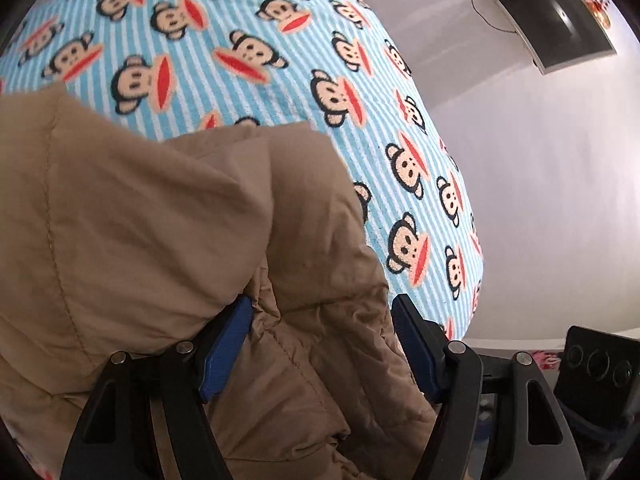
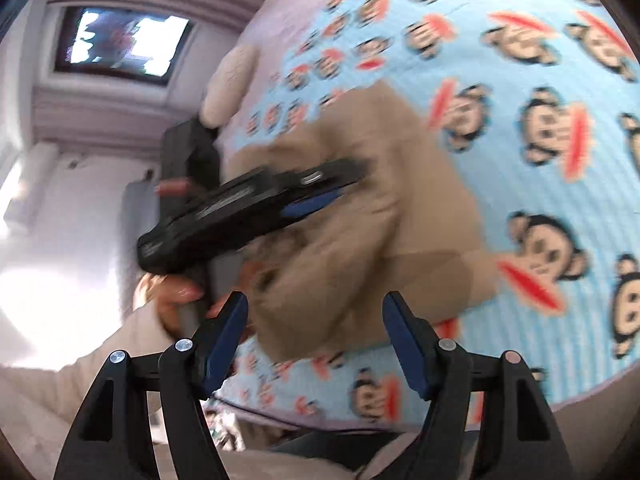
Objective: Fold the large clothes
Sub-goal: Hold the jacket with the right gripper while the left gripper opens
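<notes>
Blue-and-white striped bedding (image 1: 224, 92) printed with cartoon monkey faces covers the bed, with a pale wall (image 1: 540, 200) and a dark wall-mounted screen (image 1: 560, 16) beyond it; no readable writing shows anywhere. On that bedding lies the tan quilted jacket (image 1: 140, 240), bunched, with the left tongs (image 1: 320, 344) standing apart around a fold of it. Near the jacket's edge the right tongs (image 2: 316, 344) are spread apart with nothing between them, and a hand (image 2: 176, 300) grips the other tool's handle.
</notes>
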